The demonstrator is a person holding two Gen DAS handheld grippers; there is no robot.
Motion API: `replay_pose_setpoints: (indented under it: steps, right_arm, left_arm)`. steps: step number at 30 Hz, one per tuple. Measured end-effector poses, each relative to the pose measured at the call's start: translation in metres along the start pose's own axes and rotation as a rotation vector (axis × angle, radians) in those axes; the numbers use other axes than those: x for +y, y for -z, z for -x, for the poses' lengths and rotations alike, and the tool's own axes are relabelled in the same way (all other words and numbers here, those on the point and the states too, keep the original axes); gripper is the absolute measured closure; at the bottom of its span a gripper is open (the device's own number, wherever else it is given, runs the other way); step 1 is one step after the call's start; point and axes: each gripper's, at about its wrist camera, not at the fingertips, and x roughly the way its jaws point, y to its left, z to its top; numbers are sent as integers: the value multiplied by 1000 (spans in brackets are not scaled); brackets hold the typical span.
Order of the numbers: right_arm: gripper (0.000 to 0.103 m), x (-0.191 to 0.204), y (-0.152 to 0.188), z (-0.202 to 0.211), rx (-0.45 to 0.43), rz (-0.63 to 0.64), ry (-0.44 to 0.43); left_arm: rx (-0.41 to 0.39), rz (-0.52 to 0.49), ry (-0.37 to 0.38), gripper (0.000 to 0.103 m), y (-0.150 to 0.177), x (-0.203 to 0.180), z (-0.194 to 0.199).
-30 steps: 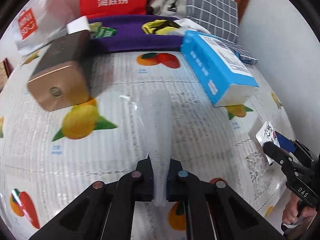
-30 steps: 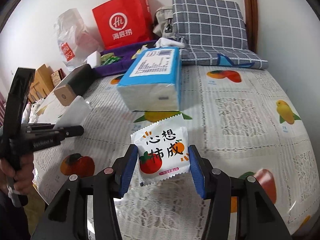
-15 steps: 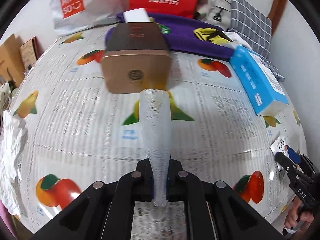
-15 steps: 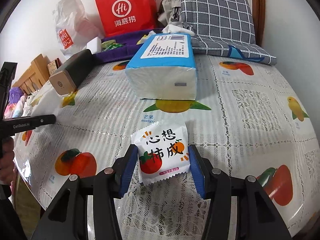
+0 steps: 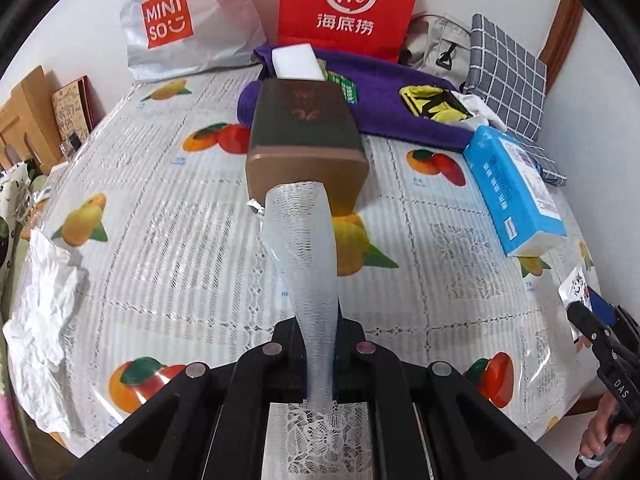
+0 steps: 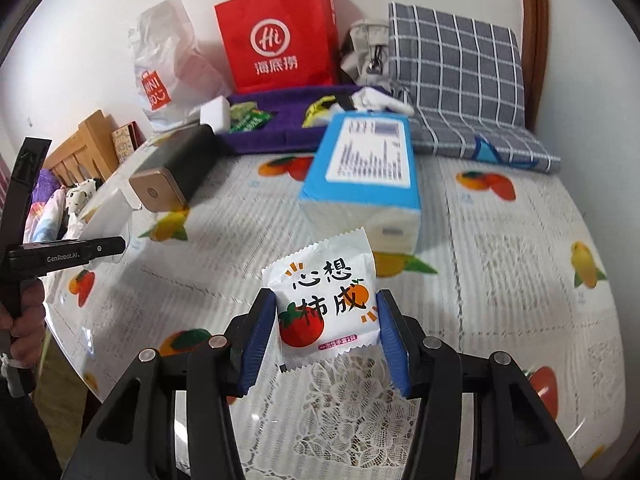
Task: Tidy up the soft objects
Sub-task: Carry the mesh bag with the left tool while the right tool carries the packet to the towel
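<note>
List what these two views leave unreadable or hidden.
- Box, left wrist view: its front face is partly covered by the mesh sleeve.
- Tissue pack label, right wrist view: print is motion-blurred.
- Purple tray contents, both views: small and partly behind the box.
- Sachet, left wrist view: mostly cut off by the right tongs.

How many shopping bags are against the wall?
2: the red bag stands behind the purple tray; the white Miniso bag sits to its left. Others may be hidden.
</note>
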Motion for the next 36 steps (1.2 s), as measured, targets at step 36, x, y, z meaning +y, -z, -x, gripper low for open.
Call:
replay_pose_setpoints:
  steps: [36]
  right_arm:
    - [52,-8,-139,5,-120,-42,-17]
  left_arm:
    - [-129,17,4,96,-116,-5,40]
